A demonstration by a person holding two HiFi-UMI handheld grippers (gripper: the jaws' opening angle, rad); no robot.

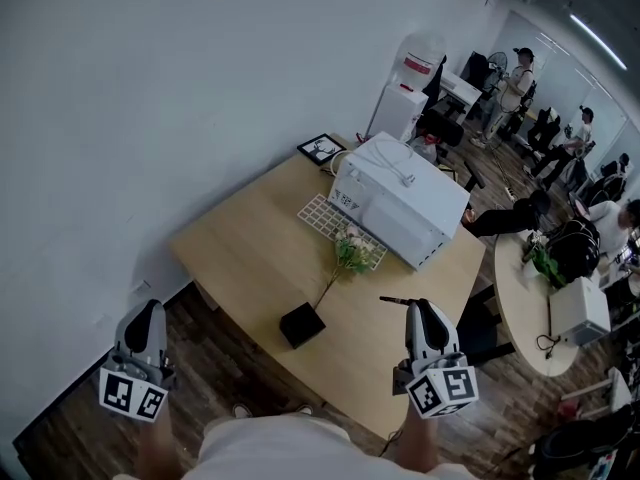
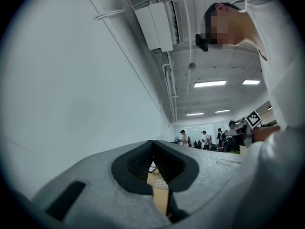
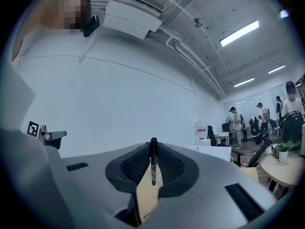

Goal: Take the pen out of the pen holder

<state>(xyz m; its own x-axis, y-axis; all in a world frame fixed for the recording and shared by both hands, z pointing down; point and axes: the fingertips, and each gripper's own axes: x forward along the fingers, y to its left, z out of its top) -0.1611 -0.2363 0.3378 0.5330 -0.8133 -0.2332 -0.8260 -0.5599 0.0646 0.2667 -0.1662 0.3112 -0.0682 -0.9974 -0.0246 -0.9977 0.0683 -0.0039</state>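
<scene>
Looking down from the head view, a person stands at the near edge of a light wooden table (image 1: 250,258) with a gripper in each hand. The right gripper (image 1: 414,308) hovers over the near right part of the table. Its jaws are narrowed onto a dark pen (image 1: 394,300), clamped near one end. In the head view the pen sticks out to the left from the jaw tips. In the right gripper view it stands upright between the black pads, crosswise to the jaws.

The pen is clear of the pen holder (image 1: 301,325), a small black cube on the table near its near edge. The holder sits to the left of the pen, apart from it. A thin stem with pale flowers (image 1: 350,251) reaches from beside the holder toward the far side. Beyond it are a white grid-patterned mat (image 1: 322,218) and a large white box (image 1: 400,208).

The left gripper (image 1: 148,313) is held off the table's left side, over dark wood floor (image 1: 220,378). Its jaws are pressed together with nothing between them.

At the far right, several people (image 1: 515,83) stand or sit in an open office area beside a round table (image 1: 525,308).
</scene>
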